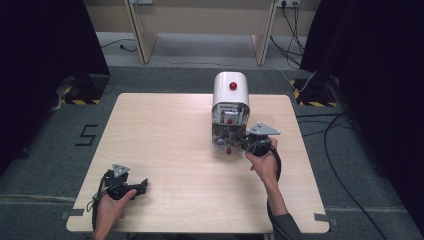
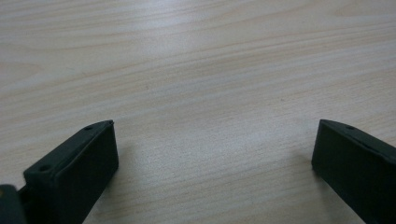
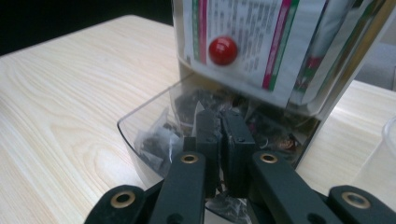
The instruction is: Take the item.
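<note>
I have the right hand-held gripper [image 3: 219, 140] reaching into the clear tray [image 3: 140, 133] at the foot of the white dispenser [image 1: 230, 89], which stands on the tabletop [image 1: 165, 130] toward its far right. The jaws are nearly closed among the tea sachets [image 3: 161, 140]; whether one is pinched between them I cannot tell. I judge these sachets light, soft and crinkly, liable to slip, so a corner or flat face is the place to grip. Above the tray, printed packets [image 3: 243, 37] fill the clear upper section behind a red knob [image 3: 223, 50]. My left hand-held gripper [image 1: 131, 187] rests near the tabletop's near left corner, jaws wide apart, holding nothing.
</note>
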Demonstrator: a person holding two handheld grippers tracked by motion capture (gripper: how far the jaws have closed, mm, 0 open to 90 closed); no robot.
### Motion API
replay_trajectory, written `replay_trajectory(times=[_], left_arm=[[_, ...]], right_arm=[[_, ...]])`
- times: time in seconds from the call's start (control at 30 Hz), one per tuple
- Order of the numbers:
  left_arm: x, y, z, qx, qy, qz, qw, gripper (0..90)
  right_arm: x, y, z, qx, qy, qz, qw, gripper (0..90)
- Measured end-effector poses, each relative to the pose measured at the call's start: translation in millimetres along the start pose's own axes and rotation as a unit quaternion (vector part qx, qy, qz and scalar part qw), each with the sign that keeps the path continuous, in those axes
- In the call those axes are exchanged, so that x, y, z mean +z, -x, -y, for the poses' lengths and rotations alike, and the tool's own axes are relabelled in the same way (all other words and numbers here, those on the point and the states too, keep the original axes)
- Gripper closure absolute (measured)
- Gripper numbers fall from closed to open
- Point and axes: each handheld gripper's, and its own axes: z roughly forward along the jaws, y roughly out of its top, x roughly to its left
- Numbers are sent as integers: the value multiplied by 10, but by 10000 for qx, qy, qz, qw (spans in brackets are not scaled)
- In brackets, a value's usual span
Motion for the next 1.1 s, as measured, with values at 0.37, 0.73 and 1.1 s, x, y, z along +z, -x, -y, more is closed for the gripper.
replay_trajectory(times=[0.37,0.73,1.1], left_arm=[[0,0,0,-1,-1,0,10000,0],[0,-1,0,1,-3,0,10000,0],[0,0,0,-1,-1,1,10000,0]], right_arm=[[-151,31,-115,-49,299,53,9995,900],[-364,66,-263,-152,500,166,9985,900],[-517,197,-277,-93,637,349,9973,900]])
